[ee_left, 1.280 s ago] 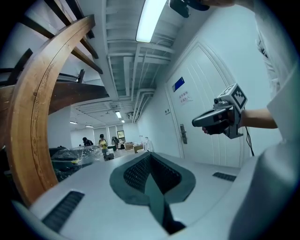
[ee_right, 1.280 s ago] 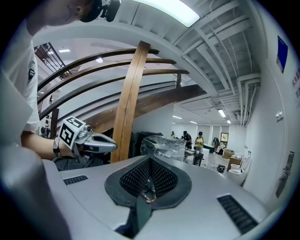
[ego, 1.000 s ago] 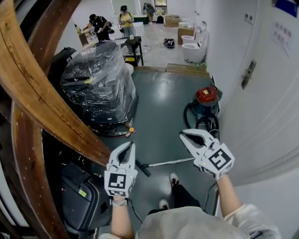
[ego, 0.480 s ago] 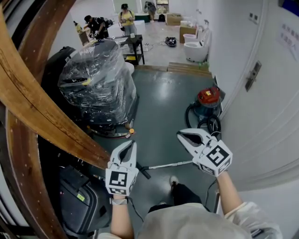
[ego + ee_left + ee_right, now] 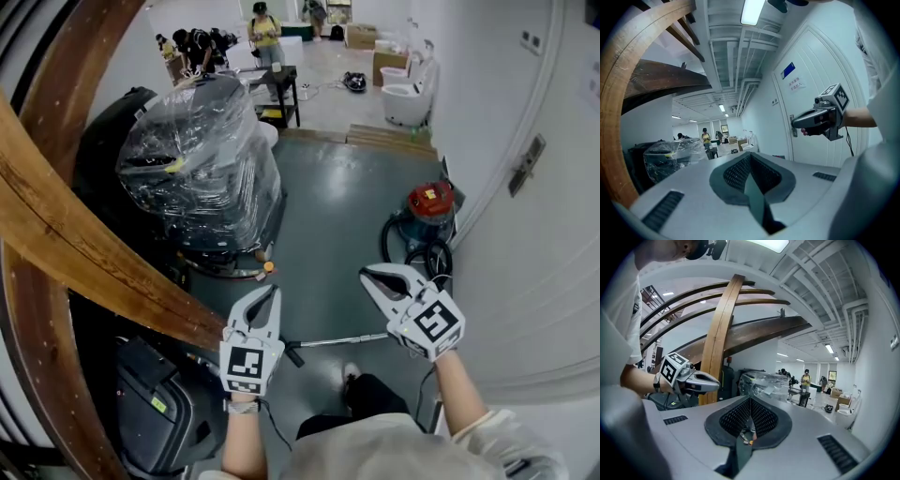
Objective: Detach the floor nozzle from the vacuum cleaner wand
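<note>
- Down on the grey floor (image 5: 328, 216), the vacuum cleaner wand (image 5: 342, 340) lies as a thin metal tube. In the head view it runs crosswise below the two grippers.
- The dark floor nozzle (image 5: 293, 355) sits at the wand's left end, joined to it. It shows just beside the body of the left gripper (image 5: 272, 292) and is partly hidden by it.
- The left gripper's jaws are pressed together with nothing between them. It is held in the air and touches neither wand nor nozzle.
- The right gripper (image 5: 367, 276) is likewise closed and empty, held over the wand's right end.
- The red vacuum canister (image 5: 427, 208) and its black hose (image 5: 412, 251) stand near the right gripper, by the wall.
</note>
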Motion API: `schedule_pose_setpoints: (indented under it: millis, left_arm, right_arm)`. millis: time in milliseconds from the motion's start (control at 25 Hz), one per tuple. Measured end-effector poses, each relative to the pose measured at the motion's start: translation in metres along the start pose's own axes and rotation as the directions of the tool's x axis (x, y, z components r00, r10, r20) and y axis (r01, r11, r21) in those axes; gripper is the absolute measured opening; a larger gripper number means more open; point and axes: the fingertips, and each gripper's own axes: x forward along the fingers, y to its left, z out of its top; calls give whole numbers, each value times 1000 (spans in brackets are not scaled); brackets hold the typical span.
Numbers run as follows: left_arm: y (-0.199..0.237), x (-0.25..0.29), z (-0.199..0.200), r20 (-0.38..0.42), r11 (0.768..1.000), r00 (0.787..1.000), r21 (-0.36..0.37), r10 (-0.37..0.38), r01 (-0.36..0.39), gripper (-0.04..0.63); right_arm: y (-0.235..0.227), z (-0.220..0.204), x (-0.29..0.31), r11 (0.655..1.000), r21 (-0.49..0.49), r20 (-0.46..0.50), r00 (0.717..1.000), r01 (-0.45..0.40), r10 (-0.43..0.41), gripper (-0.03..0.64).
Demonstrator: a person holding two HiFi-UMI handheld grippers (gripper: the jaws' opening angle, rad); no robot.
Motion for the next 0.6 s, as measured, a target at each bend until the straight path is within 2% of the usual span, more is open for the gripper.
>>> schedule_pose_setpoints:
  millis: [320,600]
  left_arm:
    - [11,22,-27,-25,1000,999,-7,21,-21,0]
    - [9,31,-71,-44,999,999,-22,33,-34,0]
  right_arm:
    - [-18,-29,24,1000,-29,-24,1000,2,-2,29]
    - [-19,-69,38,1000,7,-54,999,1,-1,29]
